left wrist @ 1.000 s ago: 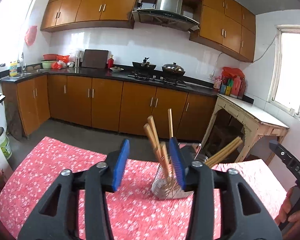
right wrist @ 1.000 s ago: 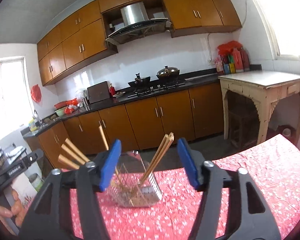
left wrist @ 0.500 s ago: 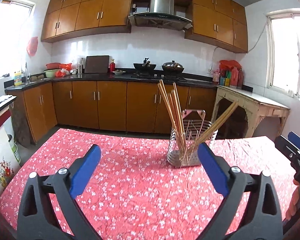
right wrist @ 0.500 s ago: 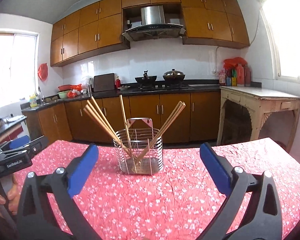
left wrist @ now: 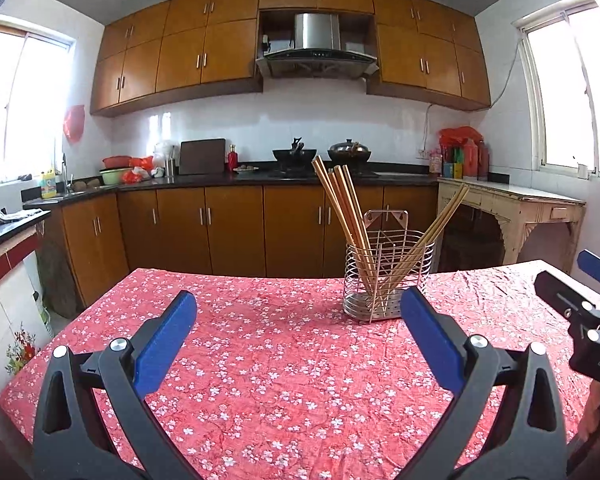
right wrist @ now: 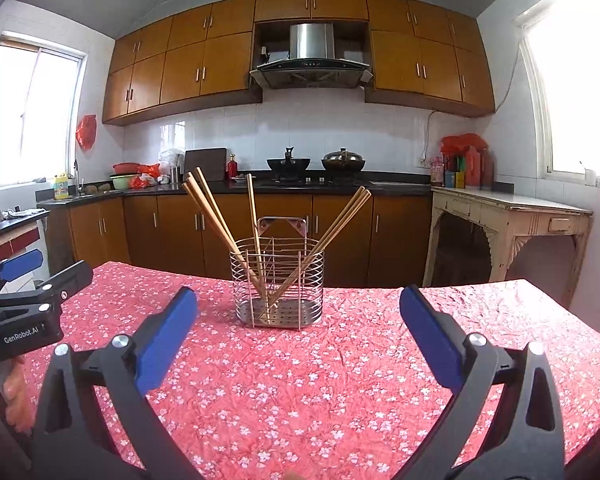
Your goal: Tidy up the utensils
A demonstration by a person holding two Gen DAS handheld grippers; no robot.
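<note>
A metal wire utensil holder (left wrist: 388, 280) (right wrist: 278, 284) stands upright on the table with the red floral cloth (left wrist: 284, 360) (right wrist: 320, 380). Several wooden chopsticks (left wrist: 344, 212) (right wrist: 216, 216) lean in it, some left, some right. My left gripper (left wrist: 298, 308) is open and empty, well back from the holder. My right gripper (right wrist: 298, 304) is open and empty, also back from it. The right gripper also shows at the right edge of the left wrist view (left wrist: 588, 312). The left gripper also shows at the left edge of the right wrist view (right wrist: 24, 288).
Brown kitchen cabinets (left wrist: 236, 236) and a dark counter with pots (left wrist: 320, 156) run behind the table. A pale wooden side table (left wrist: 512, 208) (right wrist: 508, 216) stands at the right. The table's far edge lies just behind the holder.
Both grippers have opened wide and pulled back from the holder. They now sit lower and level, and the holder looks farther away.
</note>
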